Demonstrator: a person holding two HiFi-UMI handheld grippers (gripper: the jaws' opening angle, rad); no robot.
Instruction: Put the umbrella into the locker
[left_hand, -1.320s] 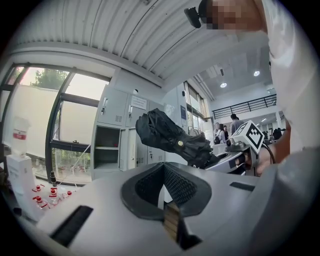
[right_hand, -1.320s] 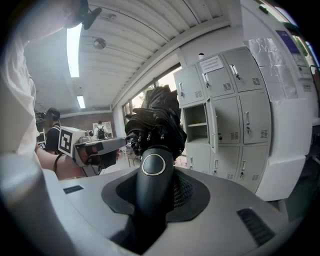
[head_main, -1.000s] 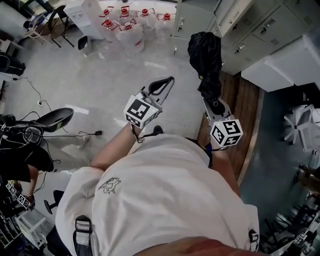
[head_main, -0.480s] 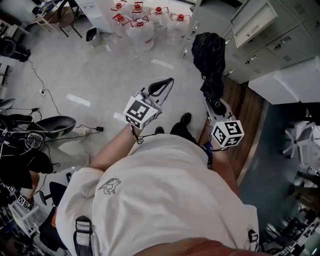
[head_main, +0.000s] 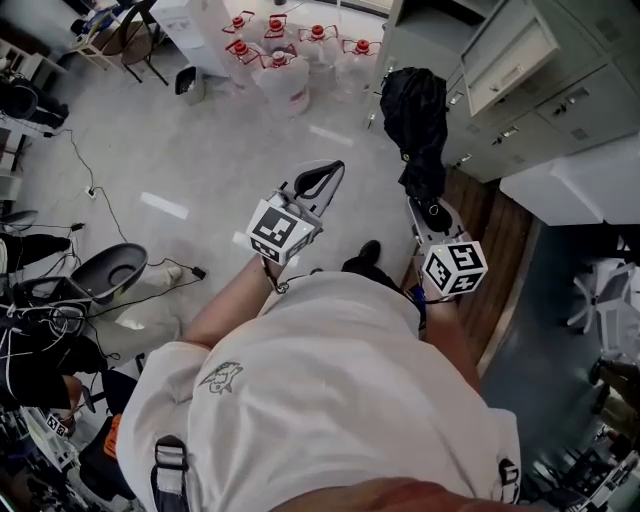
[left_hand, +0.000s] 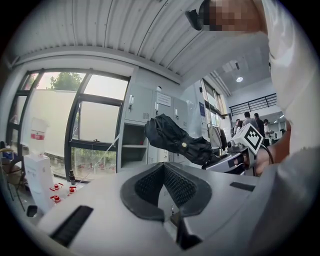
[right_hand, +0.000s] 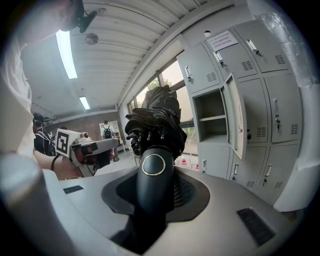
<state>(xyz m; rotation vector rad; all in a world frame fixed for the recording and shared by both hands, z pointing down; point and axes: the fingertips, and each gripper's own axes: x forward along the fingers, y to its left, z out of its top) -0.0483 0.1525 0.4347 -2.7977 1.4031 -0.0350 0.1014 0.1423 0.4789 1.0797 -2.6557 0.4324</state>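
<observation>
The right gripper (head_main: 430, 213) jaws pinch the folded black fabric umbrella (head_main: 412, 105) by its handle; the left gripper (head_main: 325, 178) jaws are pressed together, empty.

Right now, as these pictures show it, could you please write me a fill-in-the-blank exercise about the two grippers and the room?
1. The right gripper grips a folded black ____.
2. The left gripper holds ____.
3. The door of one locker stands ____.
4. The big water bottles have ____ caps.
Missing words: umbrella; nothing; open; red.
</observation>
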